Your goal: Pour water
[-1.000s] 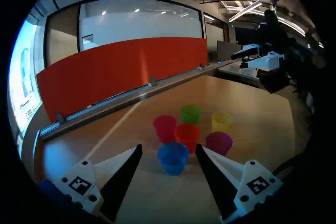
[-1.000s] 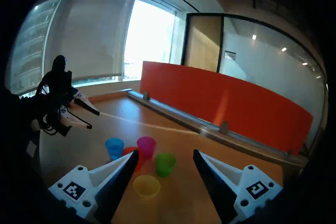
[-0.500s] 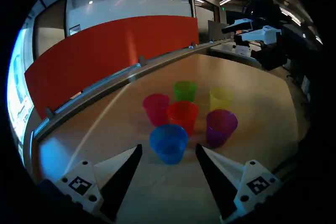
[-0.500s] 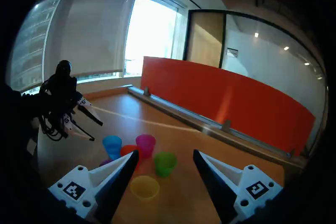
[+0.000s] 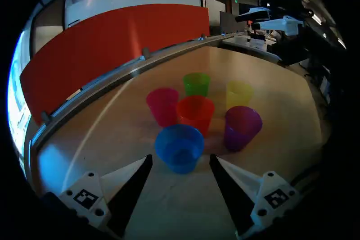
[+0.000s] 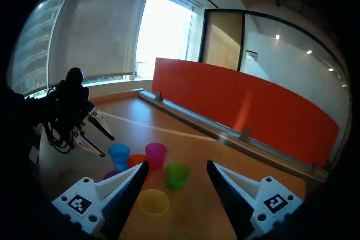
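Six small translucent plastic cups differ by colour on the pale tan wooden counter (image 5: 281, 105): a blue cup (image 5: 179, 147), a magenta-pink cup (image 5: 163, 105), an orange-red cup (image 5: 195, 111), a green cup (image 5: 196, 83), a yellow cup (image 5: 239, 93) and a purple cup (image 5: 242, 126). The left claw (image 5: 180, 158) and the right claw (image 6: 177, 164) each have white fingers with black inner faces and a black-and-white square marker pattern near the base. The long flat divider panel (image 5: 112, 42) along the counter's far edge is bright orange-red, above a grey metal rail (image 5: 108, 80).
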A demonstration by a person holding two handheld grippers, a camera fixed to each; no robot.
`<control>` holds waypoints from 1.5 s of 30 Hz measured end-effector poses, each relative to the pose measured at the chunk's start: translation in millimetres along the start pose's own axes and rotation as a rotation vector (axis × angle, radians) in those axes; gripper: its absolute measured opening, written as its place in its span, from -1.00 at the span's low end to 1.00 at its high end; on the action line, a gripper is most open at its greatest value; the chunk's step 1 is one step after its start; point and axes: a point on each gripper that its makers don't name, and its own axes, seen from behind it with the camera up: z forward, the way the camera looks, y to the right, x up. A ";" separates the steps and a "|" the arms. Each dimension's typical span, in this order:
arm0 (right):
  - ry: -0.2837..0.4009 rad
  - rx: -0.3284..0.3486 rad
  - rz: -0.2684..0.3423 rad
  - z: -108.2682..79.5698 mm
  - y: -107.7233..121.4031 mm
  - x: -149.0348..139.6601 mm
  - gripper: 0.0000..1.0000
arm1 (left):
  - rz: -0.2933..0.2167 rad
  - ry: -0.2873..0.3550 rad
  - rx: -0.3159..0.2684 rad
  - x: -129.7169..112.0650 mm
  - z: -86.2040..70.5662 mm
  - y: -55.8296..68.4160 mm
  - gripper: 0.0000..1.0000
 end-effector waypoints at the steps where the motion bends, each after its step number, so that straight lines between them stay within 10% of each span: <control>1: -0.001 0.000 0.000 0.4 0.4 -0.1 1.00 | 0.001 -0.004 -0.001 -0.6 1.7 -0.3 0.89; 45: -0.026 -0.006 -0.007 10.7 15.3 -18.0 1.00 | 0.028 -0.059 -0.029 3.9 51.2 -6.8 0.79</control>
